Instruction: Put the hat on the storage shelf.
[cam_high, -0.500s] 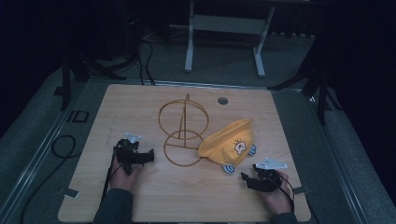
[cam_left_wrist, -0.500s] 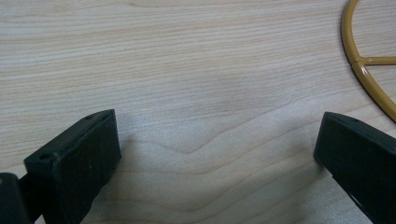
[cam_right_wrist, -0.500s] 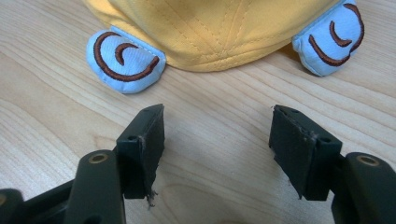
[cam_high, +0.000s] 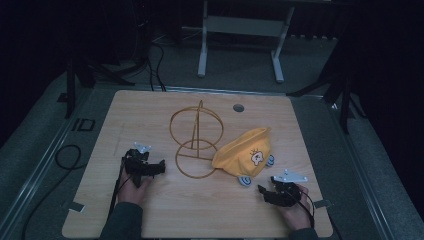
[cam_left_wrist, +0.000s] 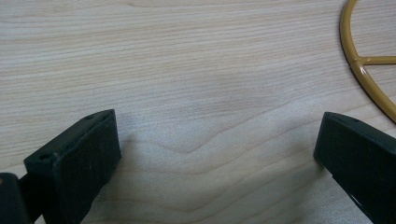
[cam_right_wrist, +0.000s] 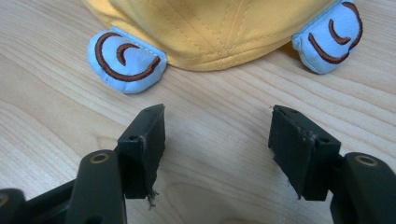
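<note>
Cap (cam_high: 245, 154), yellow with two pale-blue ears along its near edge, lies on the table (cam_high: 150, 107) right of centre, its left edge over the rim of the gold wire stand's (cam_high: 196, 136) base ring. Compared with half a second ago, nothing has shifted: cap, stand and both hands sit where they were, so this reads as a pause before the reach rather than a step under way.

Right gripper (cam_high: 272, 194) rests near the table's near right edge, jaws spread wide and empty, aimed at the cap just beyond; in the right gripper view bare wood lies between the jaws and the ears (cam_right_wrist: 125, 61) sit a little past the tips. Left gripper (cam_high: 156, 168) rests left of the stand's base, jaws likewise wide apart with nothing between them.

My guess is the cap goes onto the stand next, and no grasp has begun.
</note>
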